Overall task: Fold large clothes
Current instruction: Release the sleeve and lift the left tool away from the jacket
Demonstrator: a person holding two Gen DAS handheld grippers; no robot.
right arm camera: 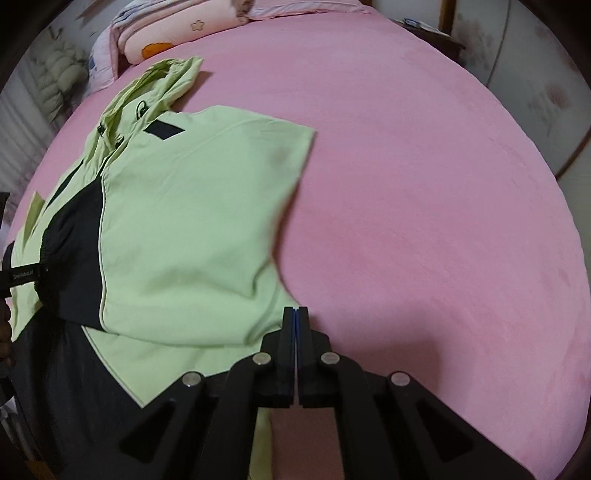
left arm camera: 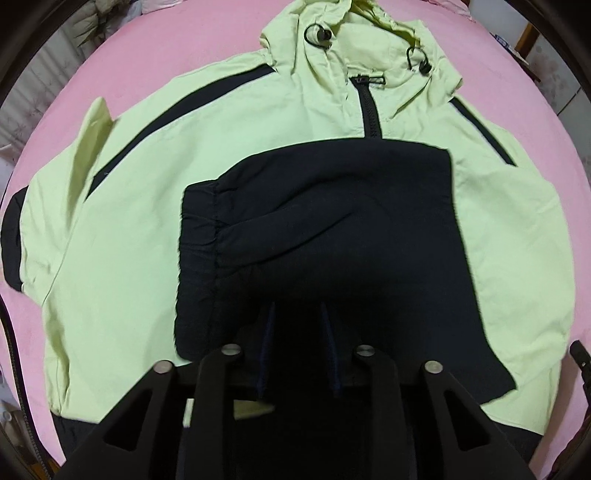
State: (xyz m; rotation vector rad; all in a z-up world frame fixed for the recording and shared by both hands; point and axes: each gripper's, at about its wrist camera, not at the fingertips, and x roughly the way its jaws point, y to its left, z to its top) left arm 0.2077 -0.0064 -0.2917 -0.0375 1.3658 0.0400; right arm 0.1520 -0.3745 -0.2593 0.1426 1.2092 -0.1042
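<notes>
We see a pale green hooded jacket (left arm camera: 155, 206) lying spread on a pink bed (left arm camera: 177, 44), filling the middle of the left wrist view, its hood (left arm camera: 373, 22) toward the top of the frame. A dark zipper (left arm camera: 367, 107) runs down from the collar, and dark stripes cross both shoulders. A dark navy sleeve (left arm camera: 314, 229) with a gathered cuff lies folded across the jacket's front, its cuff edge toward the left centre of the frame.

The left hand-held gripper (left arm camera: 297, 343) sits at the bottom centre, directly above the dark sleeve. Its two fingers stand a little apart with a narrow gap; against the dark cloth we cannot tell whether any fabric lies between them.

In the right wrist view the jacket occupies the left half of the frame, with a green sleeve (right arm camera: 236, 155) folded in toward the body. The right hand-held gripper (right arm camera: 296, 314) is at lower centre, its jaws pressed together with nothing between them, just beside the jacket's green edge and above the bare pink bed (right arm camera: 443, 184). Folded bedding (right arm camera: 173, 33) lies at the upper left.
</notes>
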